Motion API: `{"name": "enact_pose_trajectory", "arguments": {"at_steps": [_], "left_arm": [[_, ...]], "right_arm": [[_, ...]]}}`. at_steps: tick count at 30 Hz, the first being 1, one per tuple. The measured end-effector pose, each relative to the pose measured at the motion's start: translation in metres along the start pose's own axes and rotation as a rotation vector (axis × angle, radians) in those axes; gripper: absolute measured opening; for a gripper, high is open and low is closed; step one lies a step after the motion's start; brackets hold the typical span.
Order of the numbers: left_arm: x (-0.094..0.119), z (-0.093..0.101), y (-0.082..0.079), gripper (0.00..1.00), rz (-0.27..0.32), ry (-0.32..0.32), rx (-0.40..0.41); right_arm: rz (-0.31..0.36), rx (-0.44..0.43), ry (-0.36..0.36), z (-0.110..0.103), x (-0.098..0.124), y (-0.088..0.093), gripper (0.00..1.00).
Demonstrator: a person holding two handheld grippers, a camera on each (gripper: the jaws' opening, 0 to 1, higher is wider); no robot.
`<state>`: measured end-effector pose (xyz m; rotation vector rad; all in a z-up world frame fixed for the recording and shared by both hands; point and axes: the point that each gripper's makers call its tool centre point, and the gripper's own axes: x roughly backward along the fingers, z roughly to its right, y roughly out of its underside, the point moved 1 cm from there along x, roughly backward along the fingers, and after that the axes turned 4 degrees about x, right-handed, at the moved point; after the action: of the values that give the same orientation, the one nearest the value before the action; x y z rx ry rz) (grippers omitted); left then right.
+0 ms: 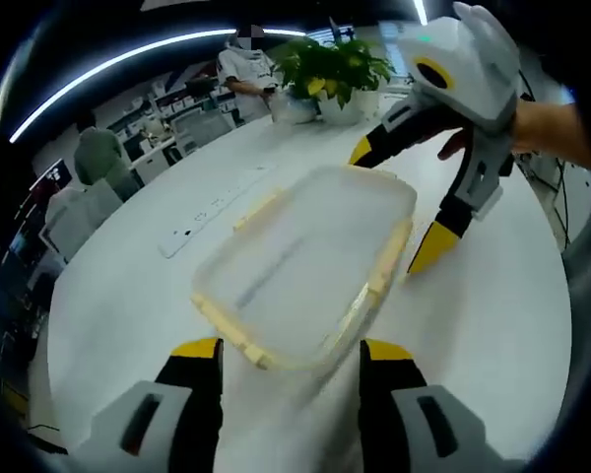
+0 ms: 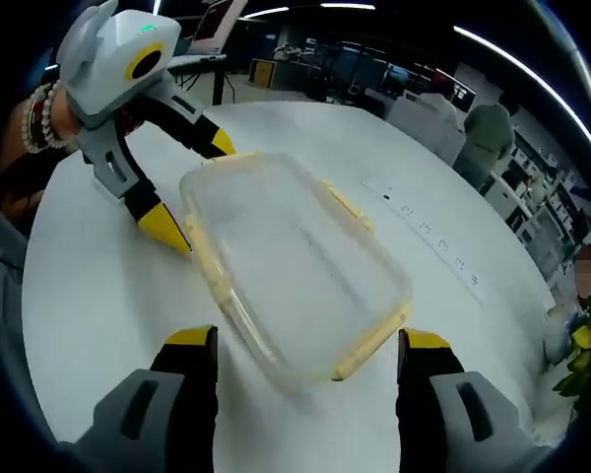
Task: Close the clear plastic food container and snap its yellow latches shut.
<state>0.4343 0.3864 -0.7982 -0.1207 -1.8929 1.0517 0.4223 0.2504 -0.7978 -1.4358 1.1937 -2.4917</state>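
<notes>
The clear plastic container (image 1: pixel 305 261) (image 2: pixel 295 261) lies flat on the white round table (image 1: pixel 128 315), its lid resting on top. Yellow latches (image 1: pixel 389 258) (image 2: pixel 347 204) run along its edges. My left gripper (image 1: pixel 291 353) (image 2: pixel 192 187) is open, with its yellow-tipped jaws on either side of one end of the box. At the opposite end my right gripper (image 2: pixel 307 340) (image 1: pixel 399 202) is open too, its jaws straddling that end. Nothing is gripped. I cannot tell whether the latches are snapped down.
A white power strip (image 1: pixel 212 212) (image 2: pixel 428 232) lies on the table beyond the box. A potted plant (image 1: pixel 335 69) stands at the table's far edge, near a person (image 1: pixel 246 64). Office chairs (image 1: pixel 89 187) and desks surround the table.
</notes>
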Motion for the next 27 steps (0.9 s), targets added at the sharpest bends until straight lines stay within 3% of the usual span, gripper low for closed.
{"name": "enact_pose_trajectory", "arguments": {"at_steps": [6,12,17,20,23,27], "left_arm": [[0.026,0.01,0.008,0.52,-0.001,-0.001,0.007],[0.064,0.018,0.002,0.53,0.041,-0.027,0.009],[0.114,0.024,-0.012,0.55,0.137,-0.081,0.007],[0.147,0.03,-0.018,0.56,0.196,-0.104,0.016],[0.19,0.038,-0.026,0.59,0.311,-0.154,0.073],[0.224,0.052,-0.014,0.65,0.338,-0.177,0.083]], "right_arm": [[0.002,-0.013,0.02,0.001,0.022,0.004,0.72],[0.064,-0.052,0.062,-0.003,0.065,-0.003,0.72],[0.154,-0.099,0.108,-0.012,0.108,-0.011,0.72],[0.247,-0.134,0.143,-0.021,0.14,-0.019,0.73],[0.296,-0.141,0.163,-0.03,0.163,-0.019,0.73],[0.37,-0.152,0.203,-0.046,0.2,-0.017,0.73]]}}
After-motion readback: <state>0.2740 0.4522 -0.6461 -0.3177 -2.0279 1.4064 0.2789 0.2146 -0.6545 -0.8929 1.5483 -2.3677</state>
